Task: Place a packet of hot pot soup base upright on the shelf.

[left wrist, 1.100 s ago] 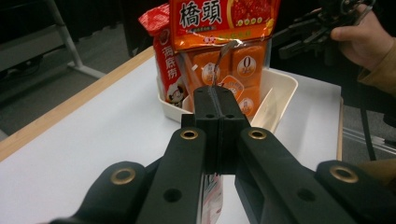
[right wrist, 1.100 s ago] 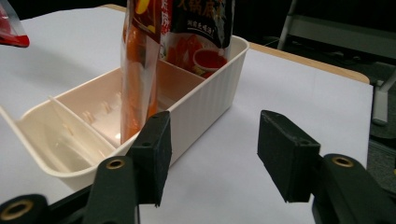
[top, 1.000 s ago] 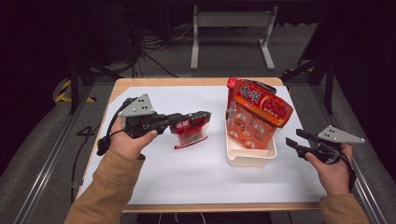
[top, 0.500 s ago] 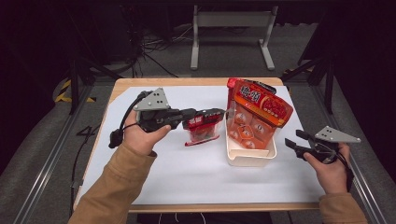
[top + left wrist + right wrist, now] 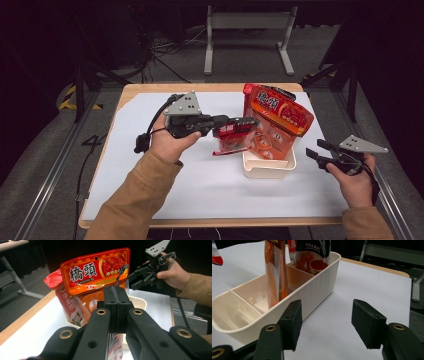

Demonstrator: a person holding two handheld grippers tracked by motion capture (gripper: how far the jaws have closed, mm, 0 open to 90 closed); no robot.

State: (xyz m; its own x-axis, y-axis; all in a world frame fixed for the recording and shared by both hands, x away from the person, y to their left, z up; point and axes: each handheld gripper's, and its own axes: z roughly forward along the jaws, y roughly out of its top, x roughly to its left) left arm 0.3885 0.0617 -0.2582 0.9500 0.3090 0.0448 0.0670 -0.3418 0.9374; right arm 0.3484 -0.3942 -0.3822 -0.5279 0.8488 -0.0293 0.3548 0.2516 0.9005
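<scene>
Large characters reading 橋頭 were printed on the orange-red label of the tallest sauce pouch (image 5: pixel 96 272), which stood upright in the white divided bin (image 5: pixel 269 167). A second orange pouch (image 5: pixel 267 140) was stood in front of it in the same bin, and smaller writing on the packets behind could not be read. A small red packet (image 5: pixel 231 137) with white lettering (too blurred to read) was clamped at its top edge by the left gripper (image 5: pixel 247 121), whose jaws were pressed together on it; it was held above the table, just beside the bin's left wall and the standing pouches.

The near compartment of the bin (image 5: pixel 244 315) was seen bare in the right gripper view, with the pouches kept to the compartments farther back. The right gripper (image 5: pixel 314 152) was held just right of the bin, its jaws standing apart with nothing between them.

The white sheet (image 5: pixel 150 190) was spread over most of the wooden table (image 5: pixel 150 90), and open room was left on it in front of the bin and to the left of the left hand (image 5: pixel 167 142). The bin was set well inside the table's right edge.
</scene>
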